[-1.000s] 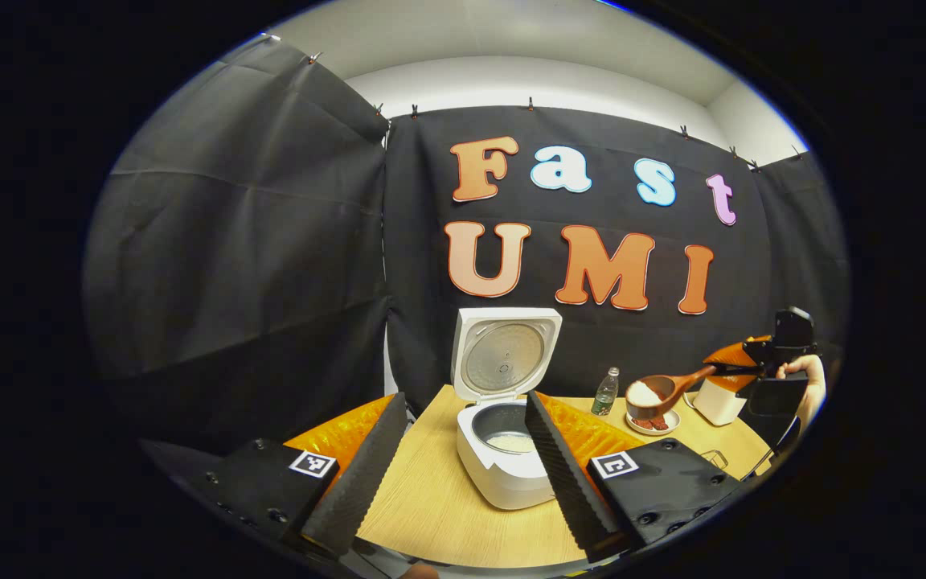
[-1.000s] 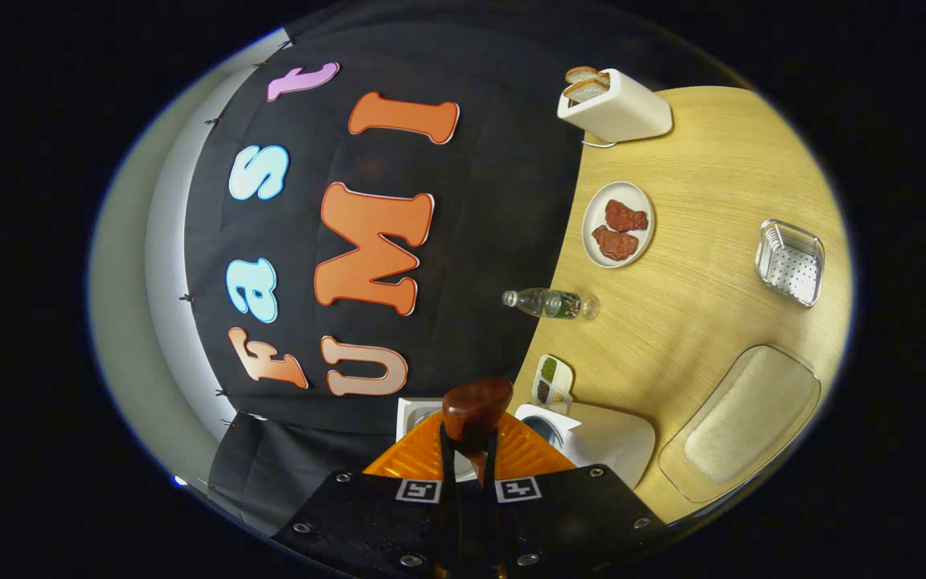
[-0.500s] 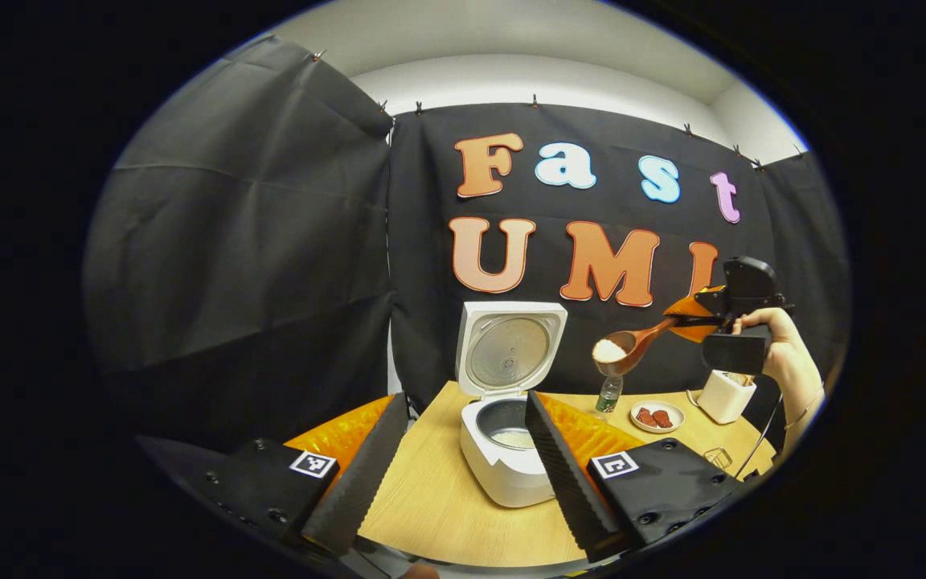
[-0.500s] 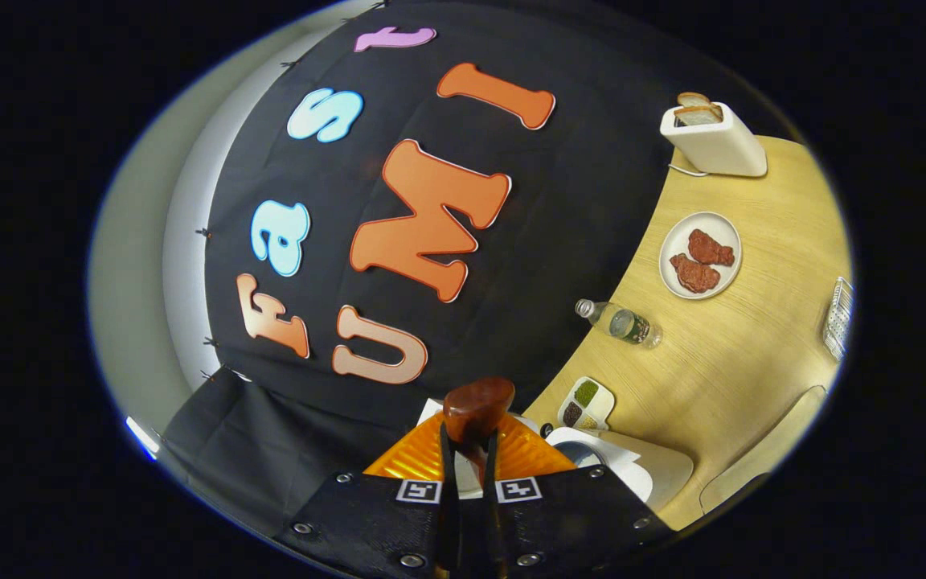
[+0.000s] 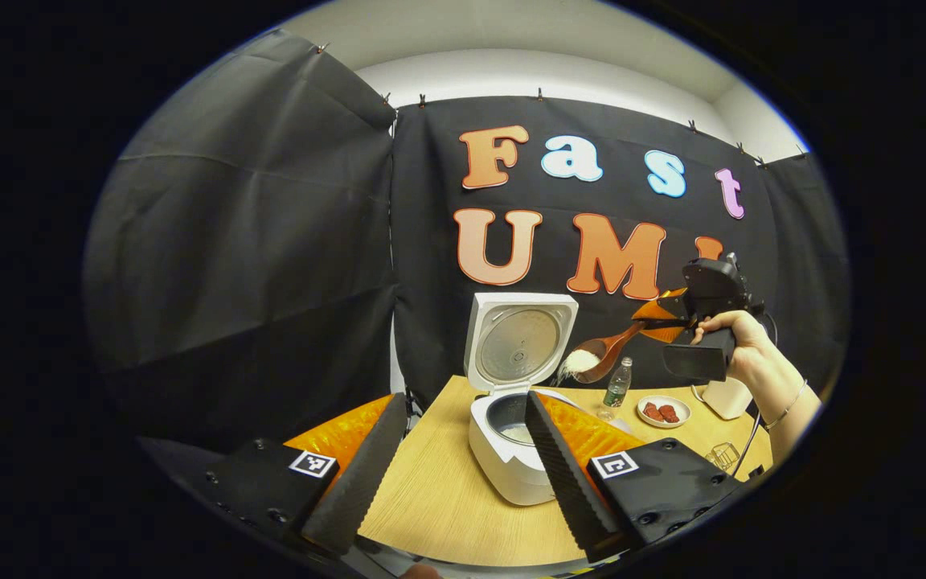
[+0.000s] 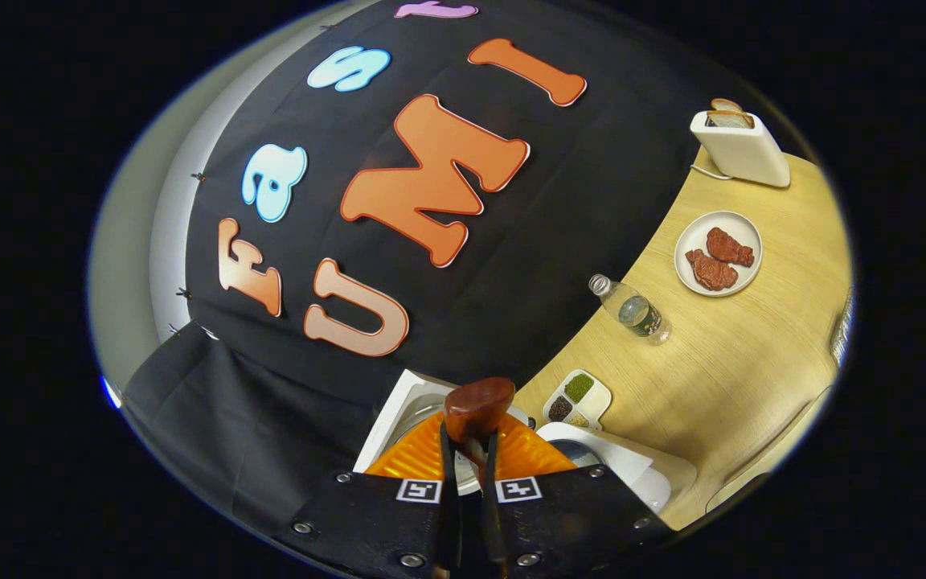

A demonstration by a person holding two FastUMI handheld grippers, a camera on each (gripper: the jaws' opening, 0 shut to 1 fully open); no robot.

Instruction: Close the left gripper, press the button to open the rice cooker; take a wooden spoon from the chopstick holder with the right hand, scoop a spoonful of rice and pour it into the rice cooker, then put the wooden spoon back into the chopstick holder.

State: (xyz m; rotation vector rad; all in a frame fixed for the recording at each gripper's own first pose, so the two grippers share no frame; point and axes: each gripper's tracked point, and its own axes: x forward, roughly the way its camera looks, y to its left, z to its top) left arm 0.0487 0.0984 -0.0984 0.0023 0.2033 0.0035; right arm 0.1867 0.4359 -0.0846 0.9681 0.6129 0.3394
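Observation:
The white rice cooker (image 5: 503,462) stands on the wooden table with its lid (image 5: 521,344) upright and some rice in the pot. My left gripper (image 5: 464,399) is open in front of it, holding nothing. Farther right, a hand holds my right gripper (image 5: 676,315) shut on the handle of the wooden spoon (image 5: 592,359). The spoon's bowl, heaped with white rice, hangs tilted just right of the lid, above the pot's far right rim. In the right gripper view my right gripper (image 6: 469,442) clamps the wooden spoon (image 6: 477,400) over the rice cooker (image 6: 632,466).
A water bottle (image 6: 632,310), a plate of red meat (image 6: 719,253) and a white toaster with bread (image 6: 740,146) stand along the back of the table (image 6: 720,362). A small divided dish of spices (image 6: 577,398) sits beside the cooker.
The right gripper has carried the rice-filled spoon up and left, from near the toaster to over the open cooker. The left gripper has barely moved.

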